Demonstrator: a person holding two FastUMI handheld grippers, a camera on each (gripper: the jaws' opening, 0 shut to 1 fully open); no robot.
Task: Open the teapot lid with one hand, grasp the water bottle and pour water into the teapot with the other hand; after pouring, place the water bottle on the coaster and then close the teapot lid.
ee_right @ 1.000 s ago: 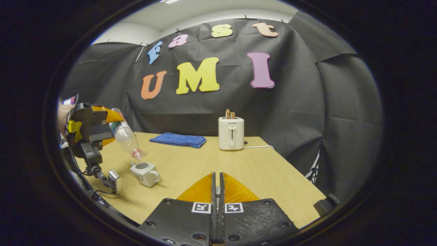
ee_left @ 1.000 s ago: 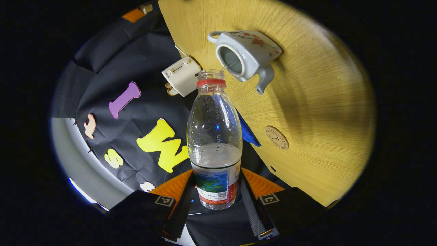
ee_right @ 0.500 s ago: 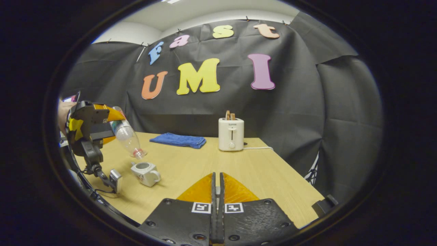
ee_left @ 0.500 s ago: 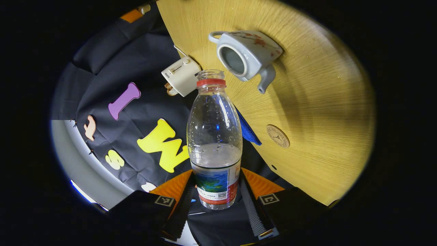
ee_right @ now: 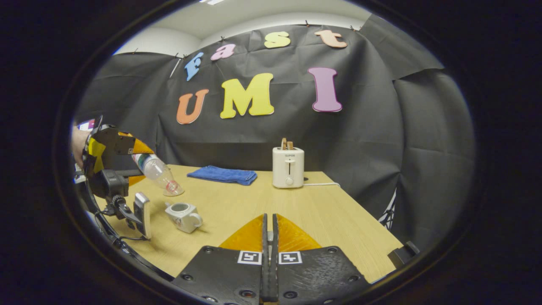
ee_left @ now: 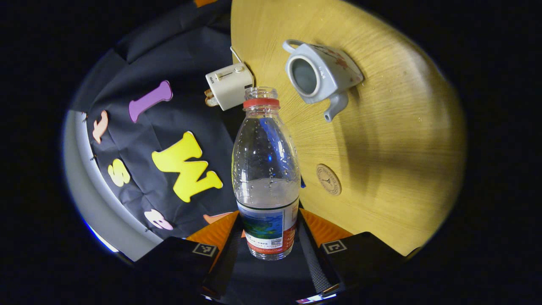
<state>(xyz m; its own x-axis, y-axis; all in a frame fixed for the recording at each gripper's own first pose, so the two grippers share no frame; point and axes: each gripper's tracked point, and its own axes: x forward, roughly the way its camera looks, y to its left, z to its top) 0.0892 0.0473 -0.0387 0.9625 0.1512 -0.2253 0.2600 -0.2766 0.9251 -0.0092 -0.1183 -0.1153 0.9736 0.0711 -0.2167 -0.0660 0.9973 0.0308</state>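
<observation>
- The water bottle (ee_left: 266,178) is sitting between the left gripper's (ee_left: 271,248) fingers, both pressing its labelled base, neck pointing forward.
- The open teapot (ee_left: 321,74) is standing on the table (ee_left: 394,140) beyond the bottle mouth; the coaster (ee_left: 328,179) is lying nearer, right of the fingers.
- The right gripper (ee_right: 269,237) is holding its fingers closed together on nothing visible.

Wooden table (ee_right: 322,212), lidless teapot (ee_right: 183,210), coaster (ee_left: 328,179), blue towel (ee_right: 223,175), toaster (ee_right: 288,167)

The thin stream from the water bottle (ee_left: 266,169) into the teapot (ee_left: 322,72) has stopped. In the right gripper view the bottle (ee_right: 159,173) now lies flatter, and its mouth has moved up and away from the teapot (ee_right: 184,210).
</observation>
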